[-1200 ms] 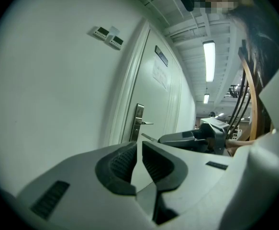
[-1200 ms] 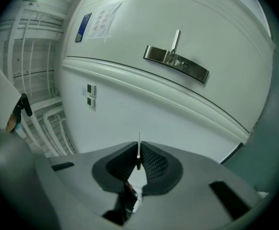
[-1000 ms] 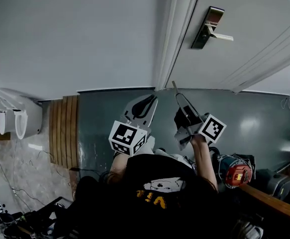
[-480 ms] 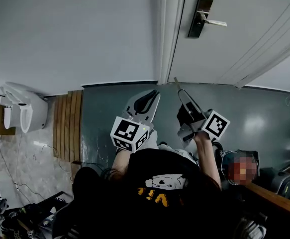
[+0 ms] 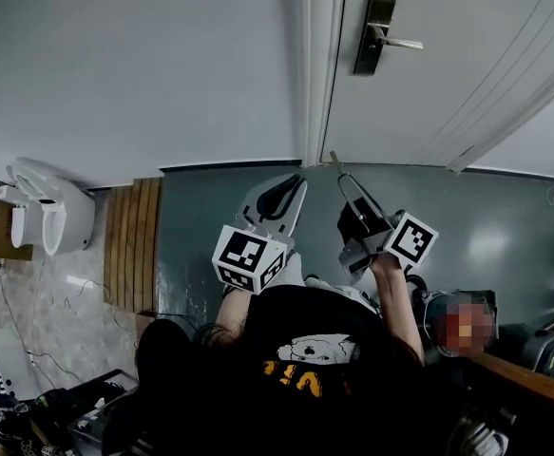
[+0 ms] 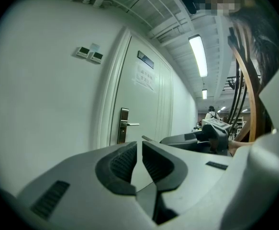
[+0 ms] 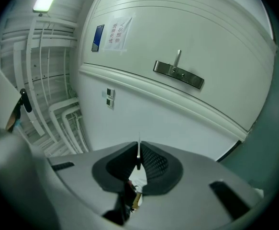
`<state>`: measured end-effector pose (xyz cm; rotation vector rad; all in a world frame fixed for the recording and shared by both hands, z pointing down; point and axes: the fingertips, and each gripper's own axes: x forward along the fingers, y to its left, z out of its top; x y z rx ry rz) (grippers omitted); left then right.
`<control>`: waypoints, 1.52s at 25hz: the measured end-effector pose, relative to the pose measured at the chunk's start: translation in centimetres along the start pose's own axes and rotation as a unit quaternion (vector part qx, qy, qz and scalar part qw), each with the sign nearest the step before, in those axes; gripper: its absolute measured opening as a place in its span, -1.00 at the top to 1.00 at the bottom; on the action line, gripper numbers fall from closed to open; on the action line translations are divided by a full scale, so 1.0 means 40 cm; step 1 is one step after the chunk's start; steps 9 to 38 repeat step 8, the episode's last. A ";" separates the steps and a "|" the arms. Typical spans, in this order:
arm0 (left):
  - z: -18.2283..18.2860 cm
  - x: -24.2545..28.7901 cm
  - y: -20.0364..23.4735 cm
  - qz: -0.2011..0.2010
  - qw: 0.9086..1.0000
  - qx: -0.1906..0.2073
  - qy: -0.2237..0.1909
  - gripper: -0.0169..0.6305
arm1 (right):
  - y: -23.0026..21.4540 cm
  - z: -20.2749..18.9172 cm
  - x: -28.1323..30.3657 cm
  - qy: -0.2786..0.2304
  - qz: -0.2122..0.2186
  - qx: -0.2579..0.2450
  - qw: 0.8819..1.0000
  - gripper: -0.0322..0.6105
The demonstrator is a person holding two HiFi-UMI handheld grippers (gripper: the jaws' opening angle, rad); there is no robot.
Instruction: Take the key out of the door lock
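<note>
Key point(image 7: 139, 150) clamped edge-on in the right gripper's point(image 7: 139, 166) clenched jaws, its thin blade poking out, well apart from the lock point(image 5: 375, 32) at the door's point(image 5: 448, 74) left edge; left gripper point(image 6: 140, 150) alongside, jaws closed, empty.

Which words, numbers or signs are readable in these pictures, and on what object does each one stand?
Paper notice on the door: reddish writing, too blurred to read.
Blue plaque beside it: too small to read.
T-shirt print: yellow letters, upside down, not readable.
Nothing can be quoted.
</note>
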<state>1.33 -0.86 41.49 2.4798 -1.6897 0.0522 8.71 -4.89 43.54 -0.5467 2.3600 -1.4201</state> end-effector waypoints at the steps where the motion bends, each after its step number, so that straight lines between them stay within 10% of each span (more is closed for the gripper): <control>1: 0.001 -0.003 -0.003 0.000 1.000 0.001 -0.001 0.87 | 0.002 -0.002 -0.003 0.000 0.001 0.000 1.000 0.83; 38: -0.008 -0.025 -0.047 0.001 1.000 0.003 -0.001 0.87 | 0.007 -0.014 -0.043 0.002 0.001 -0.003 1.000 0.83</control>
